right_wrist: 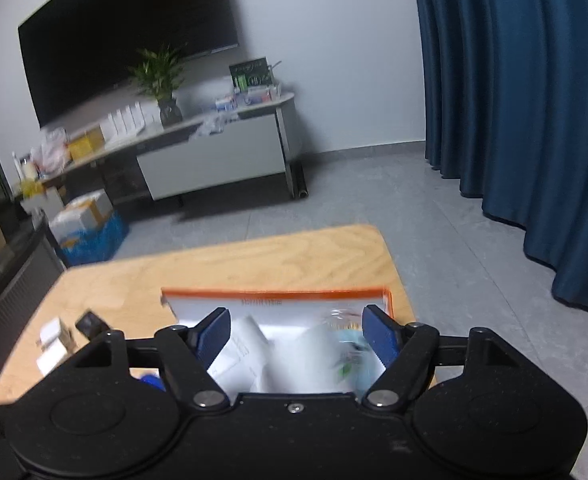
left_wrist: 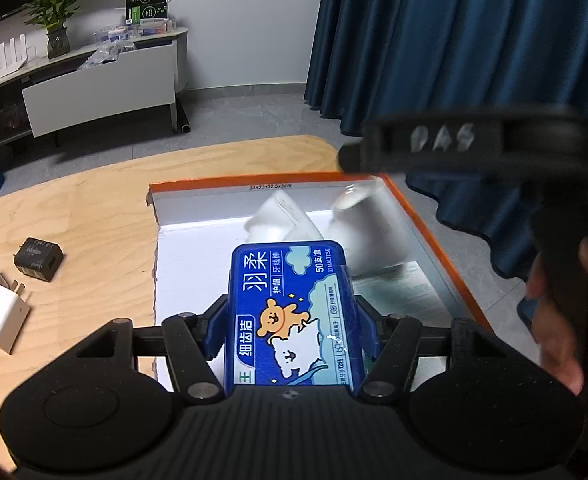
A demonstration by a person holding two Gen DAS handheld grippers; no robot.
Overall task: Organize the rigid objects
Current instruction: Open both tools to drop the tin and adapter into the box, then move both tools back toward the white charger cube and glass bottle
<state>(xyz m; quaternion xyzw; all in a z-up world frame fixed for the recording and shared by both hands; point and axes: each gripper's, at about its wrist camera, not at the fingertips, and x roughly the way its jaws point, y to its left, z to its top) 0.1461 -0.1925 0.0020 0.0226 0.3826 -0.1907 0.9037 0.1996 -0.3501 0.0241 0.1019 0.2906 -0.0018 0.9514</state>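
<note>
My left gripper is shut on a blue dental-floss box with a cartoon bear, held over the open orange-rimmed cardboard box. Two white cups lie blurred inside the box at its far end, beside a printed sheet. A black charger and white chargers lie on the table to the left. My right gripper is open and empty above the box, over a blurred white cup. The right gripper also shows at the upper right of the left wrist view.
The wooden table has a rounded far edge. Beyond it are grey floor, a blue curtain on the right, and a cluttered sideboard with a plant. A hand holds the right gripper's handle.
</note>
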